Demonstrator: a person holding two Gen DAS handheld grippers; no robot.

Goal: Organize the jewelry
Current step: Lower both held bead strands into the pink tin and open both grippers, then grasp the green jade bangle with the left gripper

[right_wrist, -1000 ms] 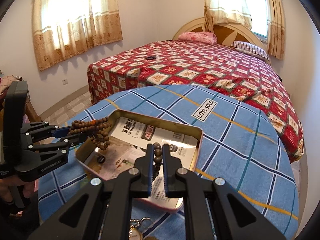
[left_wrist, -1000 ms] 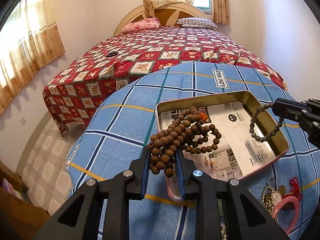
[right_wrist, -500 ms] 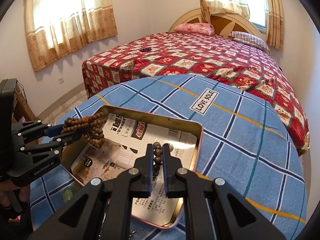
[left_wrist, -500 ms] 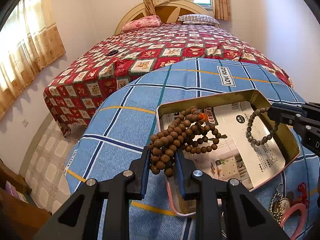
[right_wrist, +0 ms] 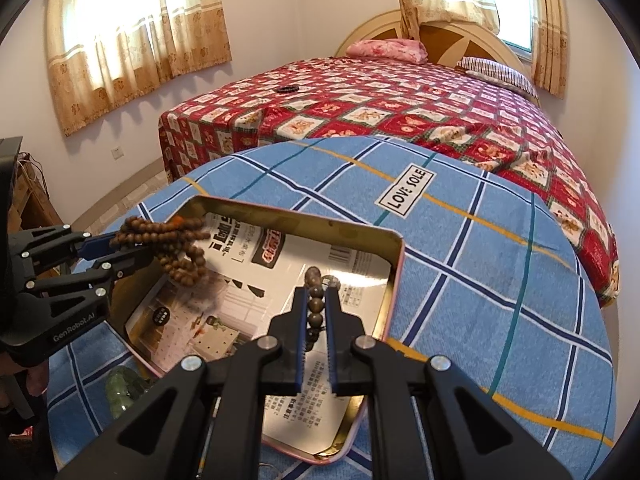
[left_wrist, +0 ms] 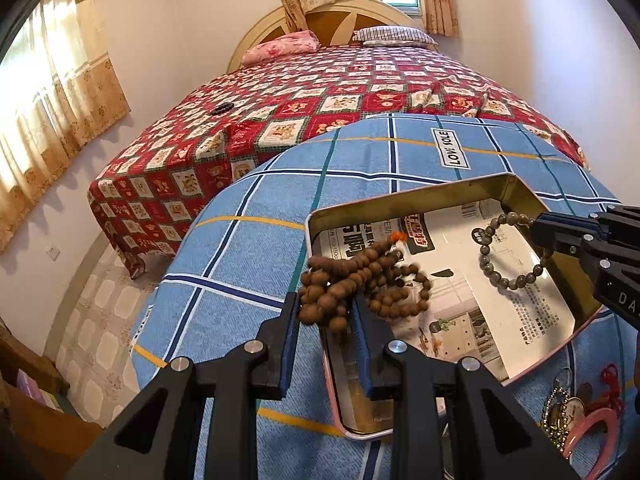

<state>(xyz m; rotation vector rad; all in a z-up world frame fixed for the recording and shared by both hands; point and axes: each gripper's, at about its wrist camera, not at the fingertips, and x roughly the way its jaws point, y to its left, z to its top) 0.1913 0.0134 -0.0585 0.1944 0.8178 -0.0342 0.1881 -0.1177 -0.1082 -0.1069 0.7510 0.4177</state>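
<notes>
A gold metal tin (left_wrist: 404, 200) (right_wrist: 394, 264), lined with printed paper, lies on the blue plaid table. My left gripper (left_wrist: 325, 312) (right_wrist: 120, 250) is shut on a bunch of brown wooden prayer beads (left_wrist: 352, 280) (right_wrist: 180, 248), which hangs over the tin's left edge. My right gripper (right_wrist: 316, 300) (left_wrist: 538, 232) is shut on a grey-brown bead bracelet (left_wrist: 508, 252) (right_wrist: 314, 296) and holds it over the tin's right part.
More jewelry lies on the cloth by the tin: a pink bangle (left_wrist: 588, 428), red cord and metal pendants (left_wrist: 560, 412), and a green bead bracelet (right_wrist: 120, 388). A bed with a red quilt (left_wrist: 340, 92) stands behind the table. A "LOVE SOLE" label (right_wrist: 404, 196) is on the cloth.
Both grippers have moved forward over the tin with their beads. The bracelet has moved from above the tin's right rim to inside over the paper. The prayer beads swing.
</notes>
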